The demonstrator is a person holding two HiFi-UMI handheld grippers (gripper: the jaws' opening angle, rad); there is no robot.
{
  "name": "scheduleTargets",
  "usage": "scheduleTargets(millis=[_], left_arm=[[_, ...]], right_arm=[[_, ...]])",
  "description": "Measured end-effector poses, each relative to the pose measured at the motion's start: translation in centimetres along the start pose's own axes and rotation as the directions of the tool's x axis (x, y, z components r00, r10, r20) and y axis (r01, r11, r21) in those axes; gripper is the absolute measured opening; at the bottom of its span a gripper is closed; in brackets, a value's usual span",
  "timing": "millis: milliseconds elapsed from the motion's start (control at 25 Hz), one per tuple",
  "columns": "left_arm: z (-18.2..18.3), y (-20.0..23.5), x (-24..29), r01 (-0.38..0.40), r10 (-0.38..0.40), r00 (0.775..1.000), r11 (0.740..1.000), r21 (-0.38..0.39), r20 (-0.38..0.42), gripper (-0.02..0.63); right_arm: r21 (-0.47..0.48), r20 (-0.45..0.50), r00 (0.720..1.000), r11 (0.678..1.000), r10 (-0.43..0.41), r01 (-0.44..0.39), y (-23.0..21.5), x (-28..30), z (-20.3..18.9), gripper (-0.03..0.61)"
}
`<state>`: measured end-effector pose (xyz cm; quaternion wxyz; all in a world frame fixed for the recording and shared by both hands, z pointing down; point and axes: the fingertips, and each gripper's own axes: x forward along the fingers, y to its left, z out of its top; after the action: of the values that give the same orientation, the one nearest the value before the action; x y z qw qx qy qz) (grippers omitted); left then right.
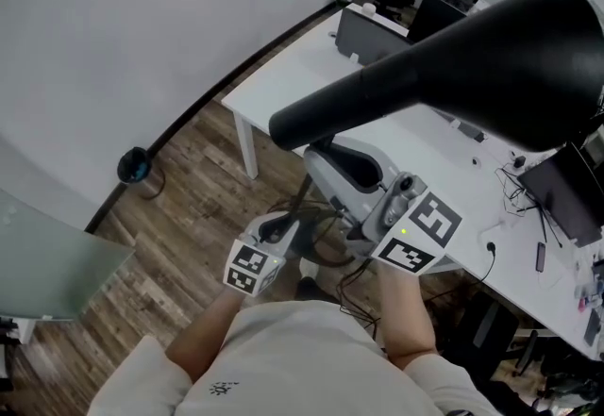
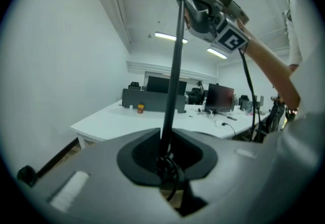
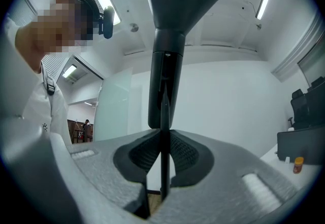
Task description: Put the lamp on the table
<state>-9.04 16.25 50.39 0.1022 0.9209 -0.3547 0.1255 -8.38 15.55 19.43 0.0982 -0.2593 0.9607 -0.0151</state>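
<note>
**Item:** black lamp (image 1: 491, 56) with a conical shade and a thin stem (image 2: 174, 65).

**Location:** in the air, carried upright between two grippers over the wood floor (image 1: 189, 207). It is not yet set down on the white table (image 1: 302, 56), which lies beyond the fingers. The base is not in view.

**Right gripper (image 3: 163, 167):** the fingers are closed narrow on the stem, just below the thick neck of the shade. The shade sits directly above them. Judged purpose: a high hold steadies the top-heavy end so the shade cannot swing.

**Left gripper (image 2: 163, 161):** the fingers are drawn in to a narrow gap on the same stem, lower down, with the right gripper well above them. A loop of black cord (image 2: 175, 180) bunches against the stem just beneath the fingers (whether it is pinched along with the stem cannot be told). Judged purpose: the low hold takes the weight, and two holds set apart on one thin rod stop it pivoting.

**Table contents:** monitors (image 2: 221, 98) and a small orange jar (image 2: 140, 108) stand toward the far side. The near end looks the likelier spot for the lamp.
</note>
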Motion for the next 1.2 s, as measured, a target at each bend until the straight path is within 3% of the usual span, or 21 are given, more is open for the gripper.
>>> scheduleTargets(millis=[360, 800, 1200], left_arm=[[2.5, 3.0, 6.7, -0.028, 0.028, 1.0, 1.0, 0.003, 0.006, 0.058], [5.2, 7.0, 14.7, -0.085, 0.085, 0.996, 0.996, -0.024, 0.017, 0.058], [5.7, 9.0, 18.9, -0.129, 0.129, 0.992, 0.99, -0.051, 0.003, 0.058]], right_arm=[[0.017, 0.003, 1.0, 1.0, 0.007, -0.007, -8.1, 0.4, 0.6, 0.046], [0.024, -0.003, 0.997, 0.997, 0.076, -0.076, -17.3, 1.9, 0.8, 0.046], [0.05, -0.007, 0.992, 0.991, 0.123, -0.122, -22.3, 2.7, -0.2, 0.046]])
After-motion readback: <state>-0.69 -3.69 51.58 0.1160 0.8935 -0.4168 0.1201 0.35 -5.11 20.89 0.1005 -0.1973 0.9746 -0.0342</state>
